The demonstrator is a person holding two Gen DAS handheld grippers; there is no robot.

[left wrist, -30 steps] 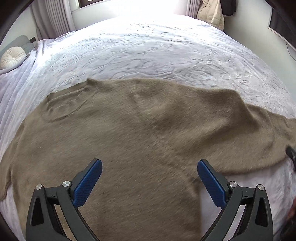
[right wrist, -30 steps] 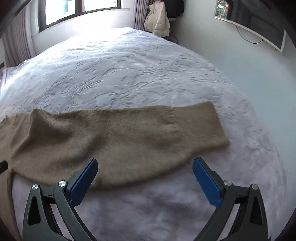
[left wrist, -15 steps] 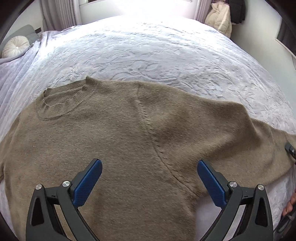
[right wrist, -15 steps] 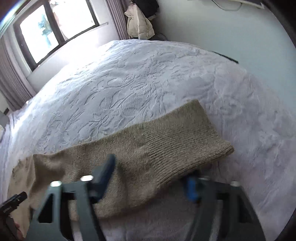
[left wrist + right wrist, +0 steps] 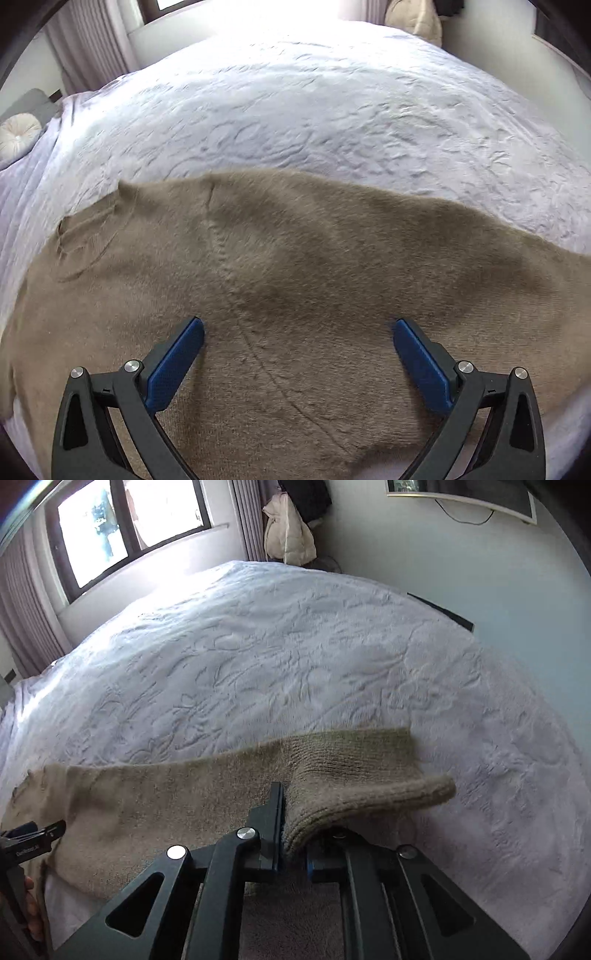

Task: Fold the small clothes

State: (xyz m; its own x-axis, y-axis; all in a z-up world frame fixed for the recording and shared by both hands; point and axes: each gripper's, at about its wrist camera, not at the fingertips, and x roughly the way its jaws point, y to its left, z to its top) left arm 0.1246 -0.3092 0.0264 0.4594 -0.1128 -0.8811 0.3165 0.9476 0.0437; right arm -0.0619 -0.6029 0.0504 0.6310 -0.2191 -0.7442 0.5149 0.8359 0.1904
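A tan knitted sweater (image 5: 295, 295) lies spread flat on the white bed, its neckline (image 5: 85, 236) at the left. My left gripper (image 5: 297, 354) is open and empty, hovering low over the sweater's shoulder seam near the armpit. In the right wrist view the sweater's sleeve (image 5: 166, 797) stretches across the bed. My right gripper (image 5: 284, 830) is shut on the sleeve near its ribbed cuff (image 5: 369, 779), which bunches and lifts off the cover. The left gripper also shows at the left edge of the right wrist view (image 5: 29, 842).
The white embossed bedspread (image 5: 314, 110) covers the whole bed. A round cushion (image 5: 18, 134) sits at the far left. A window (image 5: 129, 528), curtains and hanging coats (image 5: 288, 531) stand beyond the bed. A wall (image 5: 498, 572) runs along the right side.
My right gripper has closed on the sleeve by the cuff and lifted it slightly. My left gripper has dropped closer over the sweater and stays open.
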